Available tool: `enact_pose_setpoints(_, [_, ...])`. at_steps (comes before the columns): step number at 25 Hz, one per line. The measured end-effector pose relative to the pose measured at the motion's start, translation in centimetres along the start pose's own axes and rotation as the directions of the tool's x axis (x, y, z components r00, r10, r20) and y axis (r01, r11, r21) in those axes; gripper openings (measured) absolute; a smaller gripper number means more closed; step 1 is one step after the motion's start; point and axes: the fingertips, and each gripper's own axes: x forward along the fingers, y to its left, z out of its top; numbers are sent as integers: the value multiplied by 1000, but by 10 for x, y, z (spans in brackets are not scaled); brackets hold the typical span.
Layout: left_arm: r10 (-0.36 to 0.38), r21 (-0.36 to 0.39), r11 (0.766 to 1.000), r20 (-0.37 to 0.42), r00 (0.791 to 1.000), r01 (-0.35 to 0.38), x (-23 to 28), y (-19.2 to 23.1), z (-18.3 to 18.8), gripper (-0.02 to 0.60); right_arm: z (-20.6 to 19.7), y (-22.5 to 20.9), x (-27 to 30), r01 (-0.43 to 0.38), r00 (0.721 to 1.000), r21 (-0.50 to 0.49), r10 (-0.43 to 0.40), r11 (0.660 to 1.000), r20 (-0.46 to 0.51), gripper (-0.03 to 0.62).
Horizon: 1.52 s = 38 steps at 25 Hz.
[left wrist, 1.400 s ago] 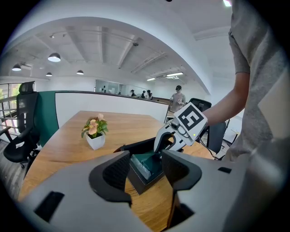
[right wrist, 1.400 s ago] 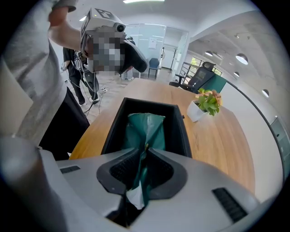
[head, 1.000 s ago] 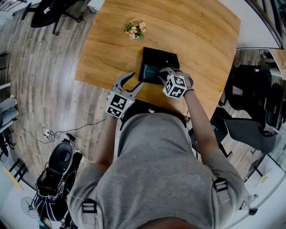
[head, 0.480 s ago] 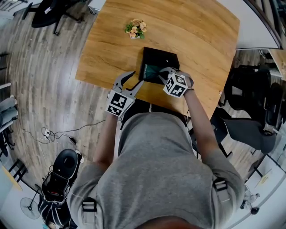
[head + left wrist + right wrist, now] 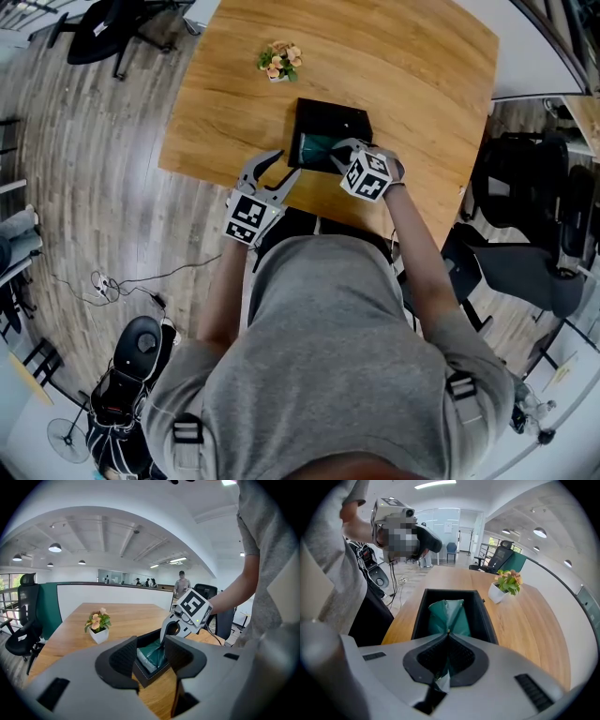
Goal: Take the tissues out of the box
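Observation:
A black open box (image 5: pixel 334 112) sits on the wooden table (image 5: pixel 412 66), with a green tissue pack (image 5: pixel 317 147) inside it. My right gripper (image 5: pixel 335 156) reaches into the box's near end, shut on a pinched fold of the pack's wrapper (image 5: pixel 446 613); the fold is drawn up between the pads (image 5: pixel 448 632). My left gripper (image 5: pixel 281 166) hovers at the table's front edge, beside the box's near left corner (image 5: pixel 146 679). Its jaws are closing with nothing gripped between them (image 5: pixel 151 644).
A small white pot of flowers (image 5: pixel 281 61) stands behind the box to the left. Office chairs (image 5: pixel 525 197) crowd the table's right side, and another chair (image 5: pixel 103 23) stands at the far left. A black bag (image 5: pixel 127 375) and cables lie on the wood floor.
Almost nothing has moved. The right gripper stays pinched on the green pack in the box, and the left gripper holds its place by the box's corner.

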Motion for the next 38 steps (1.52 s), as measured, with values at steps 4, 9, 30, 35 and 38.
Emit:
enact_pose_setpoints(4, [0,6,1000,4,1000,0,2,-6,2,198,-1,0,-2,-1,1000,3,1,1000,2,9])
enact_pose_setpoints(9, [-3,12,1000,6,1000,2,1,-14,3,196,1,-4,-9,18,999,23,-18,1000,26,11])
enact_pose_setpoints(30, [24,53,998,8,1000,-24,5,-55,24,196,4,-9,-39,67,993,29,-70,997,99,11])
enact_pose_setpoints(35, [45,53,998,-6,999,-45,2,-73,23,196,5,-6,-48,72,990,-7,-71,997,122,11])
enact_pose_setpoints(38, [64,49,997,-16,998,-63,0,-83,22,196,6,-6,-54,71,989,-21,-67,997,134,11])
